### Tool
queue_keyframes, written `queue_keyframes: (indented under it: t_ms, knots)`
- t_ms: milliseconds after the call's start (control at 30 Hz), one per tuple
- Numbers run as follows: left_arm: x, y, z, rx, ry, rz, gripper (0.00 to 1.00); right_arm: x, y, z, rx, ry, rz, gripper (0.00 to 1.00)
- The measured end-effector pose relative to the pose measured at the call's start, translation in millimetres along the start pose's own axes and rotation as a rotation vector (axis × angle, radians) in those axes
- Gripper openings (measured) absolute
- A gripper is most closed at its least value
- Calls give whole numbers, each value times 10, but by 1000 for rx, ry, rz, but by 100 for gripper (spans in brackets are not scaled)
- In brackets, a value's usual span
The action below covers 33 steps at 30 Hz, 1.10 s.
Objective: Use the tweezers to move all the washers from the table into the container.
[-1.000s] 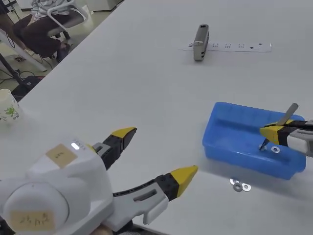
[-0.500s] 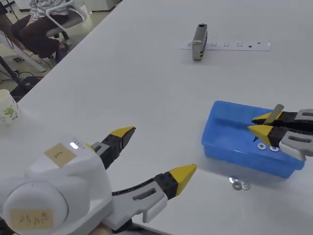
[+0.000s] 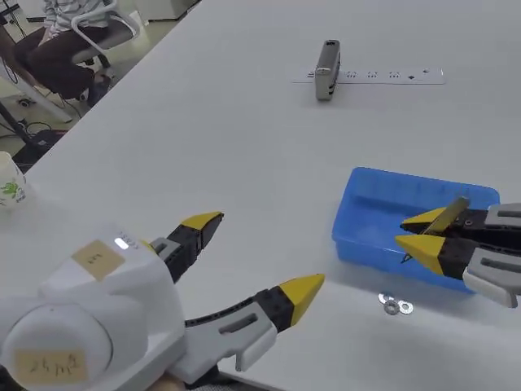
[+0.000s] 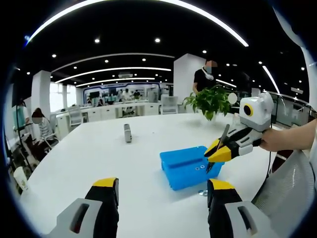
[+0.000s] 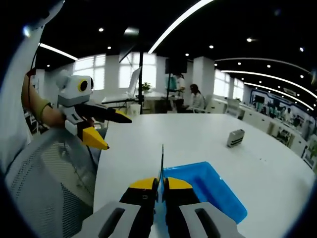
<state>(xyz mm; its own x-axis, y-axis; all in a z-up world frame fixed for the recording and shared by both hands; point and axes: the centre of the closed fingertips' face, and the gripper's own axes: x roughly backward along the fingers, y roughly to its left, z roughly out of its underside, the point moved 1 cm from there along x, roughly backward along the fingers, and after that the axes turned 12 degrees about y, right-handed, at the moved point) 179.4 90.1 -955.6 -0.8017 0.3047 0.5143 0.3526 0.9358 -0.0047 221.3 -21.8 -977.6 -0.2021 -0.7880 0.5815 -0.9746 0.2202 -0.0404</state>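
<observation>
Scribbled paper labels (image 3: 101, 258) on the left gripper (image 3: 254, 253) cannot be read

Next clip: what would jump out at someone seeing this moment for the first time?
The bright blue container at the right of the white table draws the eye first, with the right gripper over it, shut on the tweezers. In the near foreground the left gripper hangs wide open, holding nothing. A small cluster of washers lies on the table just in front of the container.
</observation>
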Motion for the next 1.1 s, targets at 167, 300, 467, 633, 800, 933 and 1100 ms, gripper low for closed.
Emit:
queue_keyframes:
  t_ms: [167, 300, 467, 633, 800, 933, 1100]
  knots:
    - [0, 2, 2, -1, 1, -1, 73, -81, 113, 134, -68, 27, -73, 3]
    - [2, 5, 5, -2, 2, -2, 73, -155, 158, 232, -139, 57, -127, 3]
    - [0, 8, 9, -4, 5, -3, 72, -223, 147, 295, -148, 86, -133, 4]
    - [0, 8, 12, -4, 7, -3, 71, -284, 168, 328, -145, 103, -140, 4]
    - [-3, 12, 15, -5, 9, -4, 71, -328, 199, 396, -111, 138, -137, 4]
    - [-5, 10, 18, -5, 10, -3, 71, -344, 223, 414, -108, 140, -144, 4]
    - [-6, 10, 22, -6, 12, -3, 71, -338, 236, 417, -96, 134, -141, 3]
